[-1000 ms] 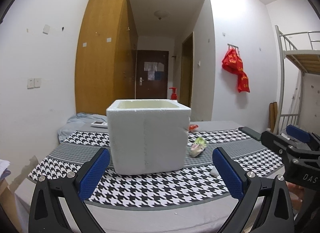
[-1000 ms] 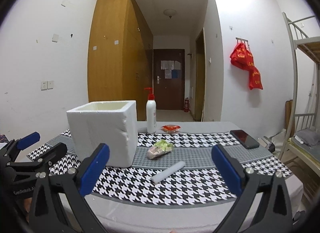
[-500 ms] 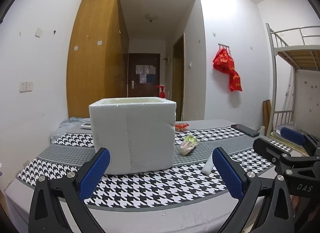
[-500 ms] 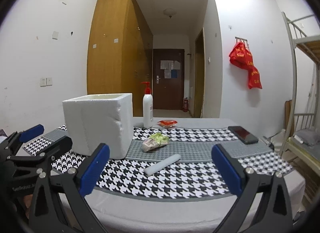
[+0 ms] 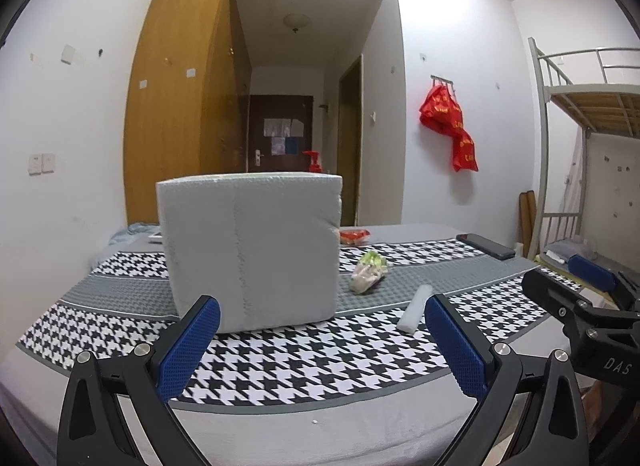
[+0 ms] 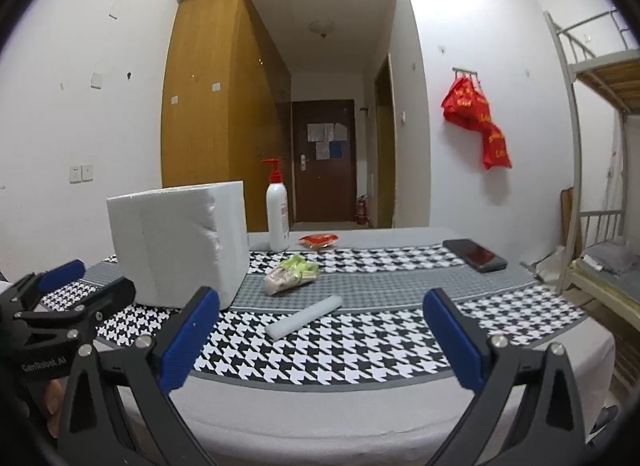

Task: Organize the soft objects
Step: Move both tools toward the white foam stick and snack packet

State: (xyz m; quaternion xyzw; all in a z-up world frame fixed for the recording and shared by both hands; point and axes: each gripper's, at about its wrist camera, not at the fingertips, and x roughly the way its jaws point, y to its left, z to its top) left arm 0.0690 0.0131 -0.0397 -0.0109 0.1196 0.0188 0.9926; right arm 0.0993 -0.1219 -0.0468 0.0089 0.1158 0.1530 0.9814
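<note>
grippers are both hanging out at the near edge of the table, nothing in them. left gripper is sitting with its blue pads spread wide, pointing straight at the white foam box, which is standing upright on the houndstooth cloth. right gripper is spread wide too, aiming at the white foam roll that's lying flat on the cloth just in front of it, to the right of the box. a bit further back, a green and white soft packet is lying on the grey stripe, near the box's right corner. a red snack pack is sitting behind that, next to a white pump bottle with a red top. a black phone is lying off on the far right side of the cloth, well apart from the rest.
</note>
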